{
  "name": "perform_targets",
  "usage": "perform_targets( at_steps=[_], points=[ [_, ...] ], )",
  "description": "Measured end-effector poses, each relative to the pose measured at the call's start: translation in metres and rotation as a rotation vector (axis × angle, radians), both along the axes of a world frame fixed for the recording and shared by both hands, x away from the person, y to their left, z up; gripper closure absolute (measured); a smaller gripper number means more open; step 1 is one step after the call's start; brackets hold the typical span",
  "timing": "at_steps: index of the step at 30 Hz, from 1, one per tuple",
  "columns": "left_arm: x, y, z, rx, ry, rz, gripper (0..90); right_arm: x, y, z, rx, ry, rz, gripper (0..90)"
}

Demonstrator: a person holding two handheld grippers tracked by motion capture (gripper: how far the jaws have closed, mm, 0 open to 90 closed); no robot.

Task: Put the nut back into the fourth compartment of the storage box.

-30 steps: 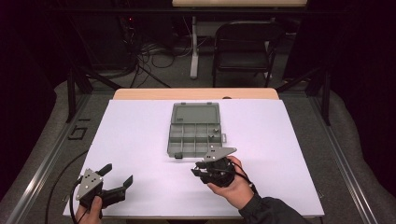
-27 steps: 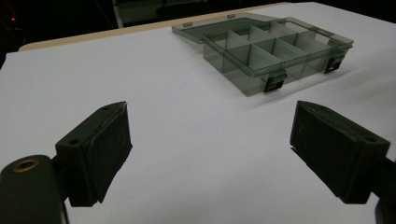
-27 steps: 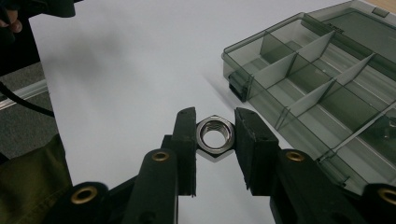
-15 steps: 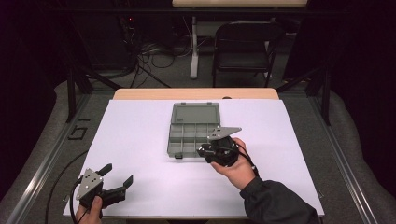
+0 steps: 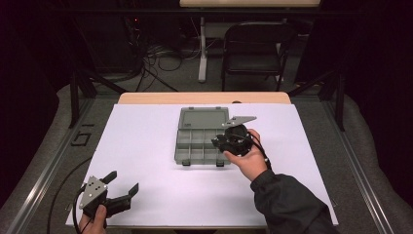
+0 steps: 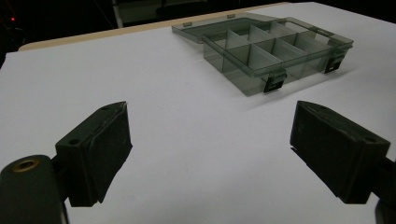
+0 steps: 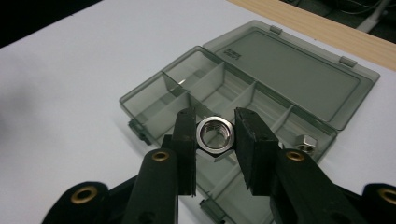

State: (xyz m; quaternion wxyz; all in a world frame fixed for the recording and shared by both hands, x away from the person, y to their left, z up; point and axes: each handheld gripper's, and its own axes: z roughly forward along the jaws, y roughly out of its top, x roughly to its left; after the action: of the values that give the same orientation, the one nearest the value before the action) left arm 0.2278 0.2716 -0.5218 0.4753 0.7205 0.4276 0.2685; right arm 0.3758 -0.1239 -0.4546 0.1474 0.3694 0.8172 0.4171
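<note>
A steel hex nut [image 7: 215,135] is shown clamped between the two black jaws of the right hand-held gripper [image 7: 215,140], at the centre of the right gripper view, poised above the near compartments of the open, smoke-grey organiser box [image 7: 322,86]; in the high view this hand-held gripper [image 5: 225,142] lies at the box's right edge, mid-frame. The nut is judged small, rigid and fairly heavy for its size, with smooth polished flats that may slip or twist; it is best taken across two opposite flats, as here. A second, smaller nut [image 7: 304,142] rests in a compartment at the right of that view. The left hand-held gripper [image 5: 122,191] is held wide open and empty, at the lower left of the white bench [image 5: 146,141].
</note>
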Motion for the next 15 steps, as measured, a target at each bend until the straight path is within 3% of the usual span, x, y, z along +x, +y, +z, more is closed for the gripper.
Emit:
perform_targets(
  at_steps=[15],
  points=[
    [0.0,0.0,-0.001,-0.007,-0.008,0.003,12.4,0.037,-0.011,-0.012,-0.022,0.037,-0.134,70.3]
  ],
)
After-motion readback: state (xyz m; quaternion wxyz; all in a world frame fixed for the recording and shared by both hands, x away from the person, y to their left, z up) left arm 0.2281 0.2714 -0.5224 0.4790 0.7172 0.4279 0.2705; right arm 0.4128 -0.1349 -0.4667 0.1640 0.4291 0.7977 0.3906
